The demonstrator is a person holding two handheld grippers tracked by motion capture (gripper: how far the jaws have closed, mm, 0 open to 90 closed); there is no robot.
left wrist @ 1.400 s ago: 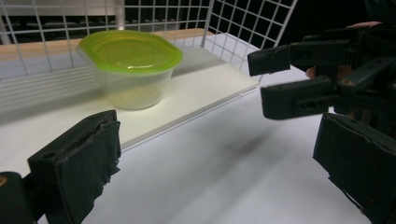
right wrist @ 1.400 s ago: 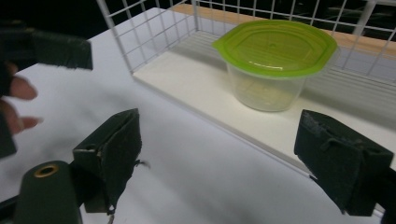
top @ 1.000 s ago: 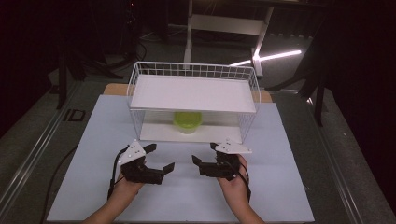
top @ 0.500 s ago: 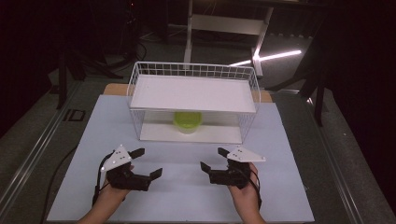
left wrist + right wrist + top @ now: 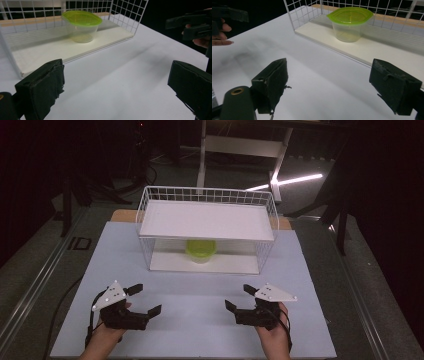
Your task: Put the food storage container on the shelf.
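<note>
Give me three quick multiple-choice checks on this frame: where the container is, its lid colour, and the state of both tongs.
1. Where does the lidded container stand?
A. On the lower shelf of the wire rack
B. On the rack's top shelf
C. On the table between the tongs

2. What colour is the container's lid?
A. Red
B. Yellow-green
C. Blue

3. What state are the left tongs and right tongs in?
A. Both shut on the container
B. Left open, right shut
C. Both open and empty

Key: 1 A, the container sits under the top board on the bottom one. 2 B, both gripper views show a yellow-green lid. 3 C, each gripper view shows wide-apart jaws with nothing between.
</note>
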